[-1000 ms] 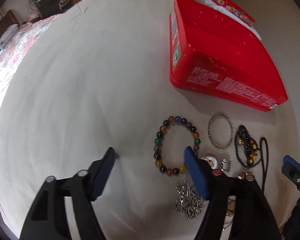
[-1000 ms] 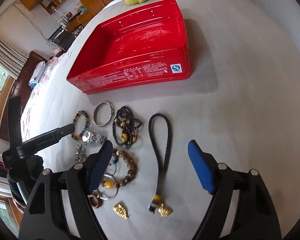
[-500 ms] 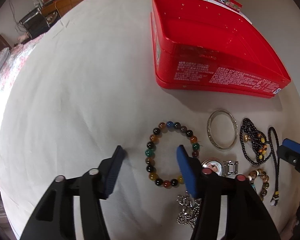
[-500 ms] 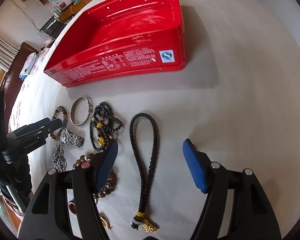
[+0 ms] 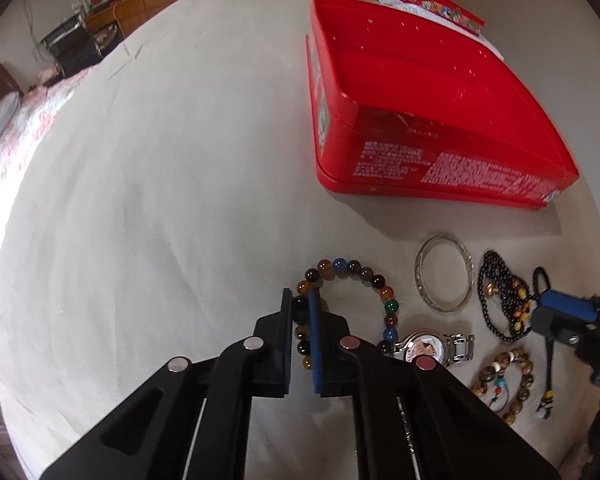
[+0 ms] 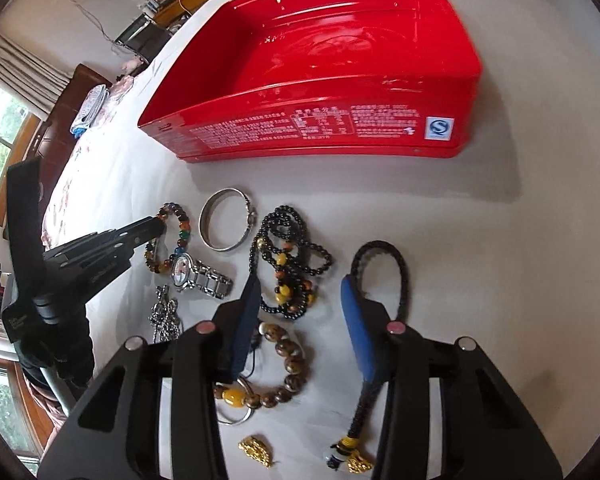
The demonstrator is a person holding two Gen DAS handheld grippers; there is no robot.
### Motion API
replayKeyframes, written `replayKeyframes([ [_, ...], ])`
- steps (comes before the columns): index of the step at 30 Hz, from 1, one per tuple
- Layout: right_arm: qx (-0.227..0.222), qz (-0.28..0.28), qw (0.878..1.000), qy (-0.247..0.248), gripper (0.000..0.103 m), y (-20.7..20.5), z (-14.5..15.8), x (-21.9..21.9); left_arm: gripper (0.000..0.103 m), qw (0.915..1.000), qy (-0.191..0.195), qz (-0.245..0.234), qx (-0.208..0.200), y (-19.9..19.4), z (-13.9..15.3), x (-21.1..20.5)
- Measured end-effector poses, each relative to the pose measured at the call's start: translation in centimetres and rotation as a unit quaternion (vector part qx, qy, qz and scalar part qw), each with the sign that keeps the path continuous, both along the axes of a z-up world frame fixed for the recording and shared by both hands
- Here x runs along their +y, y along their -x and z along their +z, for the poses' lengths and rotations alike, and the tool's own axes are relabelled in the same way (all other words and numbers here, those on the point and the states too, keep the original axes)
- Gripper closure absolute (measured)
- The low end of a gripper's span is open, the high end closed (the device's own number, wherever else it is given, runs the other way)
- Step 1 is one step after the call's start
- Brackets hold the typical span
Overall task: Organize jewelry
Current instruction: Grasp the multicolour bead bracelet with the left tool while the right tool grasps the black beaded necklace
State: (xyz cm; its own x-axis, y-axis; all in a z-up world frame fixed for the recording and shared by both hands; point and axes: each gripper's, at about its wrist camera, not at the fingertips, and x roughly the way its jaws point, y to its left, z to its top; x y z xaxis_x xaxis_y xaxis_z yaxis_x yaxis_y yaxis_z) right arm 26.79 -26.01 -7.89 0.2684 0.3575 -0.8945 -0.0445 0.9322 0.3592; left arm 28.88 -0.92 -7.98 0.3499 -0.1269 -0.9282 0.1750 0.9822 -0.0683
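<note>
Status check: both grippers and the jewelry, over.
Left gripper shut on multicoloured bead bracelet. Right gripper closing, nothing gripped; black braided cord under one finger. Red plastic tray empty, path unobstructed.

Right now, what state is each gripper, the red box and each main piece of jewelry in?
left gripper: shut on multicolor bead bracelet
right gripper: closing, open, pads astride black braided cord, not yet pressing it
red box: lidless, nothing inside
silver bangle: flat, untouched
black bead necklace: heaped, untouched
watch: flat
</note>
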Motion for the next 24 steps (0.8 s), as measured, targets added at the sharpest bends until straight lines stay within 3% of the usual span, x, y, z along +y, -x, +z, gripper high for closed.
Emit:
replayKeyframes([
  [9,-0.001,0.003,0.999,0.04,0.059,-1.3,-0.9,1.5,0.095,0.9999,0.005,-0.009,0.008,-0.6,-0.2,0.8],
  [11,-0.011,0.01,0.998,0.059,0.059,-1.4,-1.0,2.4,0.085,0.9998,0.003,-0.018,0.007,-0.7,-0.2,0.4],
  [14,-0.024,0.014,0.996,0.08,0.076,-1.2,-1.1,2.8,0.08,0.9995,-0.008,-0.031,0.002,-0.3,-0.1,-0.7],
  [15,-0.026,0.012,0.997,0.078,0.087,-1.2,-1.1,2.5,0.08,0.9993,-0.018,-0.033,-0.003,-0.3,-0.1,-1.0],
  [16,-0.025,0.01,0.997,0.071,0.09,-1.2,-1.2,2.4,0.08,0.9991,-0.023,-0.034,-0.007,-0.2,-0.3,-1.2],
  [18,-0.022,0.008,0.998,0.055,0.093,-1.3,-1.3,1.7,0.094,0.9991,-0.026,-0.032,-0.012,-0.3,-0.3,-1.3],
  [19,-0.02,0.008,0.999,0.047,0.093,-1.3,-1.0,1.9,0.096,0.9993,-0.023,-0.029,-0.012,-0.5,-0.3,-1.1],
  [24,-0.013,0.01,1.0,-0.012,0.093,-1.0,-0.5,0.4,0.096,0.9998,0.009,-0.008,-0.016,-0.6,0.2,-0.2],
])
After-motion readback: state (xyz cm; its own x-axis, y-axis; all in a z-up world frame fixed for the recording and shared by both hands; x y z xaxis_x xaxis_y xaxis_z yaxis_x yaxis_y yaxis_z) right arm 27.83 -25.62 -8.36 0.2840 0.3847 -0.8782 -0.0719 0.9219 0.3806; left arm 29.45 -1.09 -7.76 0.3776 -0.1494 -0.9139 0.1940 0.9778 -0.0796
